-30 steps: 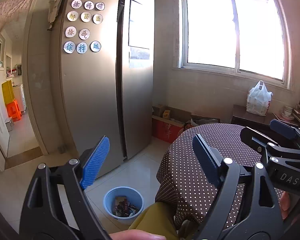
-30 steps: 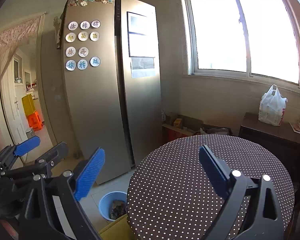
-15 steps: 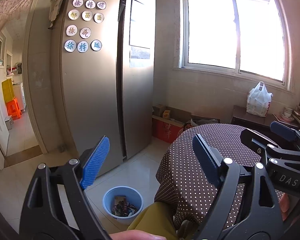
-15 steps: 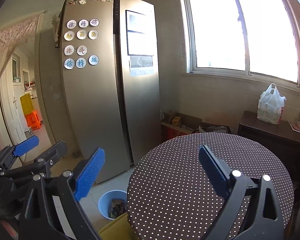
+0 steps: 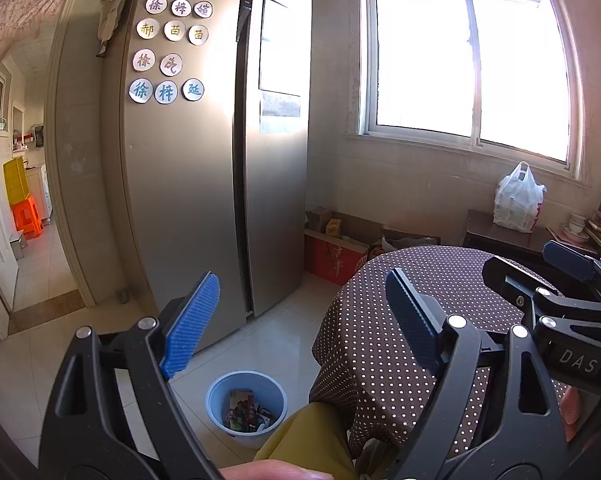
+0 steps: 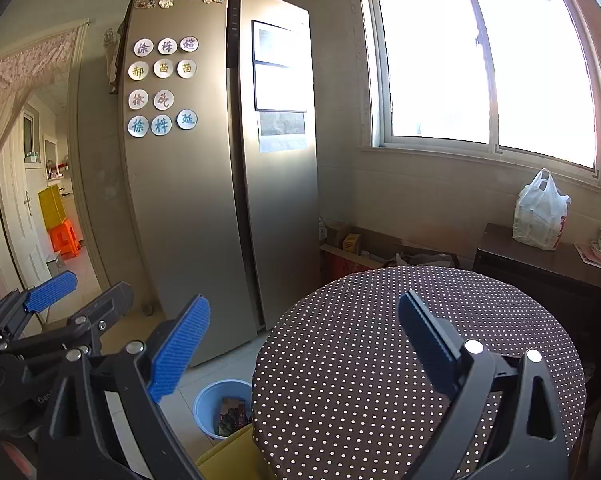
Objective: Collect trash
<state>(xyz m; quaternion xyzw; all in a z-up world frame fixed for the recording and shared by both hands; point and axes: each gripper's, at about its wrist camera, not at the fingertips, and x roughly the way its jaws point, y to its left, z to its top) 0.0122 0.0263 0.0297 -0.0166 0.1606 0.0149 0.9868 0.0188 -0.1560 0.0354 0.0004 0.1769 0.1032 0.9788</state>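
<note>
Left gripper (image 5: 300,320) wide open, nothing between the pads — same for right gripper (image 6: 304,344). Blue bin (image 5: 220,396) on floor beside dotted table (image 6: 380,320), trash (image 5: 244,412) inside.

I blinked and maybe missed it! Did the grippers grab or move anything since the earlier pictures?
Nothing visibly changed. The left gripper and right gripper hang open and empty as before, nothing grabbed or dropped. The blue bin sits on the floor with the same trash in it, beside the dotted table.
</note>
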